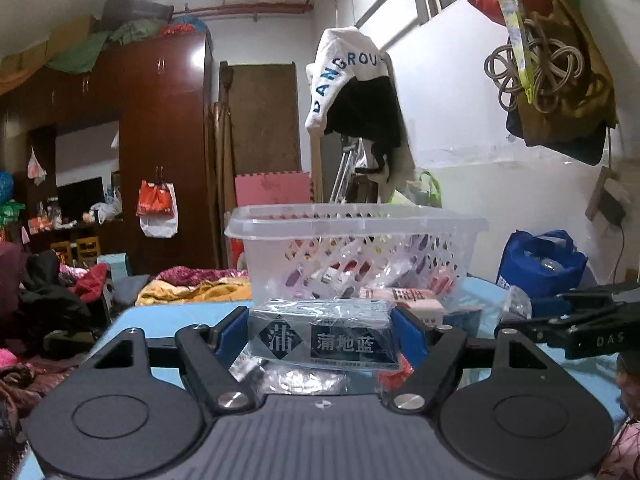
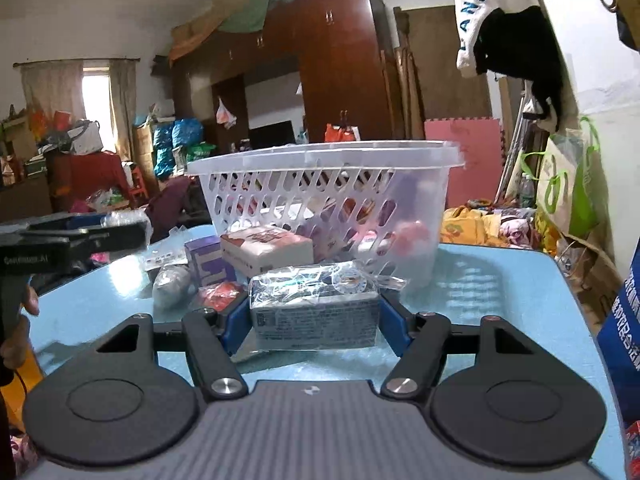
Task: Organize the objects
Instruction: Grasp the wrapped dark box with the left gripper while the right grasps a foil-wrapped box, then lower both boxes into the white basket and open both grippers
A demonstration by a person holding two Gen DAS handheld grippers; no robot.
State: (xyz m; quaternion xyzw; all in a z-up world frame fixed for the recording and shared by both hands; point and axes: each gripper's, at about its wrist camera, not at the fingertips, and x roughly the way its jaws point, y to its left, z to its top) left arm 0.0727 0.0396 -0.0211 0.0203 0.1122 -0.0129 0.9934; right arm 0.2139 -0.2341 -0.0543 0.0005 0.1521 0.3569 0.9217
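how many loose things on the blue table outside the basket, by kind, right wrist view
boxes: 3 (wrapped box in right gripper, white-red box, purple box)
small packets: 2 (grey, red)
total: 5, basket contents uncounted

Black tool [image 1: 322, 334] linkages, blue pads [image 1: 230, 332], silver screws

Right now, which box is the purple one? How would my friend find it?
Look at the light blue table with the white plastic basket on it. Just in front of the basket's left end, the small purple box stands upright beside a flat white box. It is the only purple box outside the basket.
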